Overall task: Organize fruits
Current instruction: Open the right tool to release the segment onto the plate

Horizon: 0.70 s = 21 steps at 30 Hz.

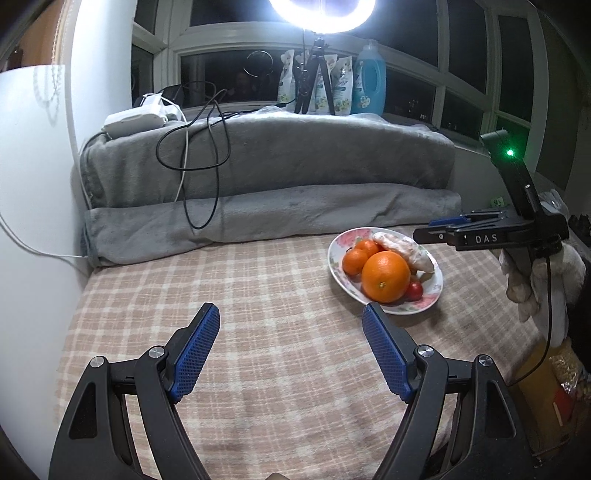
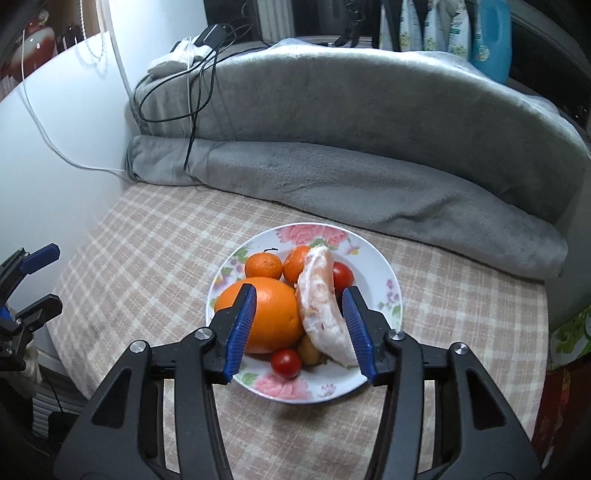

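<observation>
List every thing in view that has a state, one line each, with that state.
left gripper: open, empty, over the checked cloth
right gripper: open above the plate, gripping nothing
floral plate: flat on the cloth, loaded with fruit
large orange: whole, unpeeled
pomelo segment: peeled, leaning on the orange
mandarins: unpeeled
cherry tomatoes: whole
ring light: on

Checked tablecloth-covered table (image 2: 147,236), floral plate (image 2: 373,258) of fruit, folded grey blanket (image 2: 369,192) behind
</observation>
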Motion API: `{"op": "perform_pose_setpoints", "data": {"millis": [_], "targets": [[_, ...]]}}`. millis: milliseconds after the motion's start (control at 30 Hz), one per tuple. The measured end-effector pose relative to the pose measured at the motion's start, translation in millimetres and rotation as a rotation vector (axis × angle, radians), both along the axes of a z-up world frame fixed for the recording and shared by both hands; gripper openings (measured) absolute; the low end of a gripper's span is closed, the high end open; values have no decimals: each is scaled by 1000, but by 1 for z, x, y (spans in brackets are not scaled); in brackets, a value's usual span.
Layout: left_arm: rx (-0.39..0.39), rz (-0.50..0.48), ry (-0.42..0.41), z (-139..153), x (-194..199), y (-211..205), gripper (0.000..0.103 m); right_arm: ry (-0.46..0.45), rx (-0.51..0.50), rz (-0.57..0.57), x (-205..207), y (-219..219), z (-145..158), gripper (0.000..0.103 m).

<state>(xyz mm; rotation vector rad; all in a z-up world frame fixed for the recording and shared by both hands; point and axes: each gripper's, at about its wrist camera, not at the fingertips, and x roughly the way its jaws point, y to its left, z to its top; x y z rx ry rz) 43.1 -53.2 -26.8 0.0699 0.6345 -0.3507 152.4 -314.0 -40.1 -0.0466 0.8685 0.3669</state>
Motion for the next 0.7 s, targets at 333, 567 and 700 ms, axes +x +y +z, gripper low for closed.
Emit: {"op": "perform_pose_setpoints", "data": {"millis": [333, 567, 700], "targets": [[-11, -21, -16, 8, -9, -9, 80, -57, 24, -97, -42, -10, 8, 69], [-38, -30, -29, 15, -15, -18, 80, -131, -15, -146, -79, -7, 17, 81], [-67, -28, -36, 20, -18, -22, 80, -172, -6, -187, -94, -11, 23, 93]]}}
